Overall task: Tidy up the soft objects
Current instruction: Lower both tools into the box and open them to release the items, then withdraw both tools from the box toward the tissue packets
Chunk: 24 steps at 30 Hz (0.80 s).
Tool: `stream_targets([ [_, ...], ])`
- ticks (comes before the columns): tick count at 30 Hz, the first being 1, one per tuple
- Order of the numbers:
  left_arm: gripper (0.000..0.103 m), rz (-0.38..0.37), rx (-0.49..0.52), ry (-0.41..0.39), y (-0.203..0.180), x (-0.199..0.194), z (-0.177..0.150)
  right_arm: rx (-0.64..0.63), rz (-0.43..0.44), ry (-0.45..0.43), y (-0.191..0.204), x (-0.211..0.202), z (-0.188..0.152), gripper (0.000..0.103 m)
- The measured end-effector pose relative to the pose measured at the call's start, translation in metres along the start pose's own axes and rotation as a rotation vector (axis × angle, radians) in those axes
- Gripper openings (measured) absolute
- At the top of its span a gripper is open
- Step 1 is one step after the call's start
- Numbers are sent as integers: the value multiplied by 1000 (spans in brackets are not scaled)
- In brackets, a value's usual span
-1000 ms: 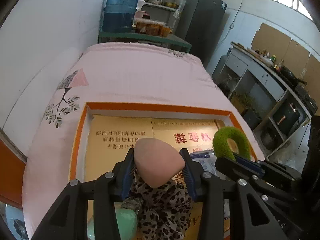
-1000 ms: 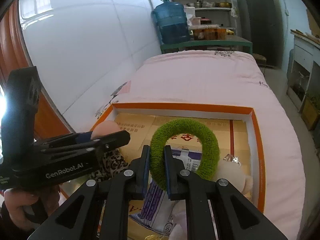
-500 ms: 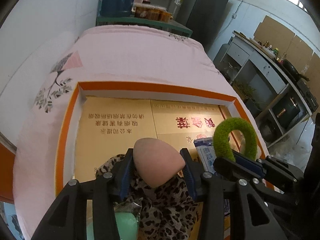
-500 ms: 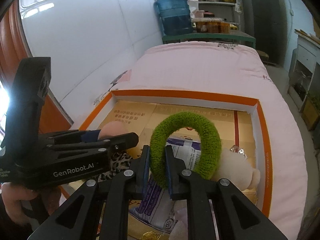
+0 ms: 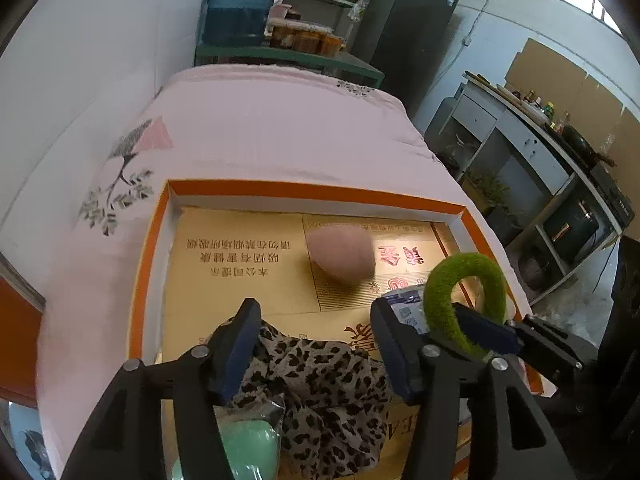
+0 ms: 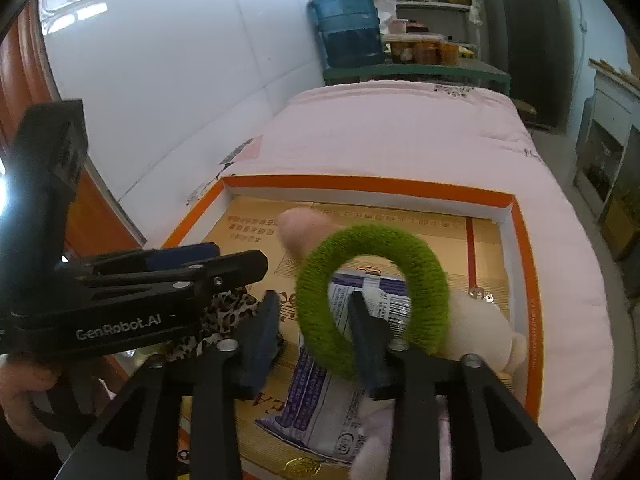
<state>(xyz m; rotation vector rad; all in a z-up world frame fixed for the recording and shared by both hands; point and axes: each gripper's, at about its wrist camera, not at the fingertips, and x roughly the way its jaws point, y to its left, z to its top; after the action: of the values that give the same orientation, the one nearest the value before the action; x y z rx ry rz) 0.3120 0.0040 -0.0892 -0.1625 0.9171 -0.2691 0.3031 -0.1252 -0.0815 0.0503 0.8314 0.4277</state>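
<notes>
Left gripper (image 5: 316,320) first: its jaws are spreading, wide apart, nothing between the blue pads. The pink sponge (image 5: 340,254) is out ahead of them, blurred, over the cardboard floor of the box (image 5: 312,190) near the far wall, clear of both fingers. Whether it touches the cardboard I cannot tell. Under the left jaws lies a leopard-print cloth (image 5: 320,380), and at the bottom edge a pale green pouch (image 5: 248,452) peeks out beside the left finger.

Over to the right gripper (image 6: 312,316): its jaws are opening too. One leg of the green ring (image 6: 372,276) sits between the fingers; it leans against the right pad, and a gap shows on the left side, so the pads are no longer squeezing it. The ring stands upright, its arch above a printed white packet (image 6: 340,380) that lies flat in the box. Just right of the ring, a cream plush toy (image 6: 480,332) rests near the right wall of the box.

From the right wrist view the left gripper reaches in from the left, a hand (image 6: 24,392) on its handle, the sponge blurred beyond its tip.

The orange-rimmed box sits on a pink quilt (image 5: 280,128). Beyond the bed, a blue water jug (image 6: 348,24) stands on a green shelf.
</notes>
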Motion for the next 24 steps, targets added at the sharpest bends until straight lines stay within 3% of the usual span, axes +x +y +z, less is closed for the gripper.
stream_targets([
  [1,57,4,9,-7,-2,-3,0,-6,-12,-3,1,-1,0,47],
  [7,57,32,61,-51,-16,-18,0,-5,-18,-21,3,-9,1,48],
  [18,57,48,64,-141,-20,-58,1,59,16,-94,-8,-37,4,48],
  [24,57,93,66,-205,-18,-83,-7,52,22,-112,-2,-47,5,48],
])
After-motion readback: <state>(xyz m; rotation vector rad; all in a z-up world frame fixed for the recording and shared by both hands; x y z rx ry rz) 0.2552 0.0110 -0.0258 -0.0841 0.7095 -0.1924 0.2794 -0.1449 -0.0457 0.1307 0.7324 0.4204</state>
